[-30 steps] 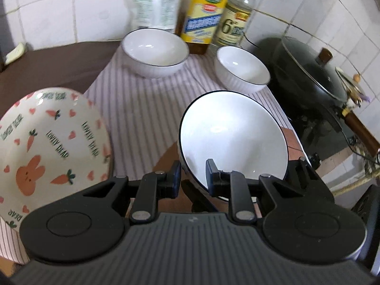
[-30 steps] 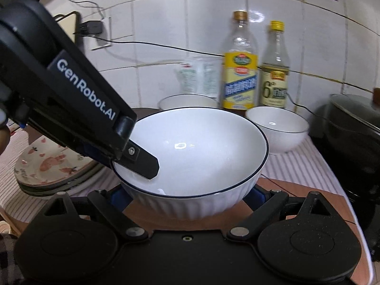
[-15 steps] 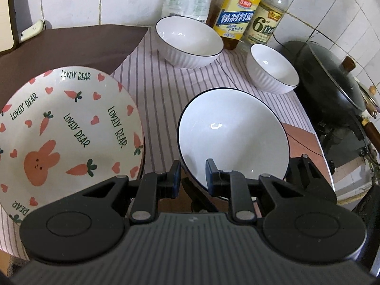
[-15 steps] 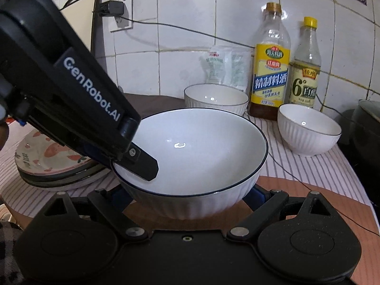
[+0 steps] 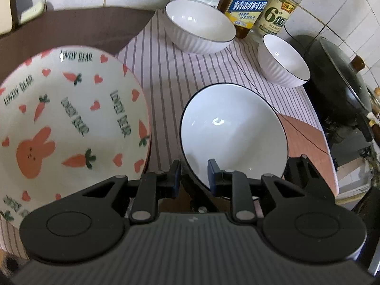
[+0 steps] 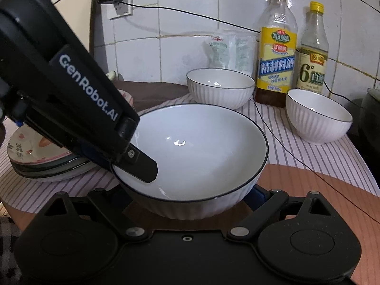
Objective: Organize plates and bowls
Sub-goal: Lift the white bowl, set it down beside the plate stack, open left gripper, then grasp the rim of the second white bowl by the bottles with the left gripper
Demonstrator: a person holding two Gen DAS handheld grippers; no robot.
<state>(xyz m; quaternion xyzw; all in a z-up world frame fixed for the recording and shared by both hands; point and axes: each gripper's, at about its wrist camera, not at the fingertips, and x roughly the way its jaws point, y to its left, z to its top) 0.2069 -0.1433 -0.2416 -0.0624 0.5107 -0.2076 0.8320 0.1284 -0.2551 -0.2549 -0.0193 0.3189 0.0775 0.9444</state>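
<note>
**A:** So the big white bowl is sitting low over the desk, near its front edge, just beside the stack of bunny plates. I'm holding it from two sides. The left hand-held gripper is pinching the near rim, one finger inside the bowl and one outside, and its jaws have just been easing apart a little with the rim between them. The right hand-held gripper is cradling the ribbed outer wall from below, fingers spread wide around it. Whether its pads are actually pressing, I can't tell; the bowl is hiding them.

**B:** Is it down yet?

**A:** Can't tell from here, the underside is hidden. I'm judging it's about to land.

**B:** What's the plan after that?

**A:** Guessing nesting: the medium bowl and the small bowl are standing well apart at the back by the bottles.

**B:** Tips?

**A:** I'm keeping the rim level, and I shouldn't let the left one slacken further until the base is on the desk. Also watching the black cable running across the striped cloth, so the bowl isn't landing on it.
</note>
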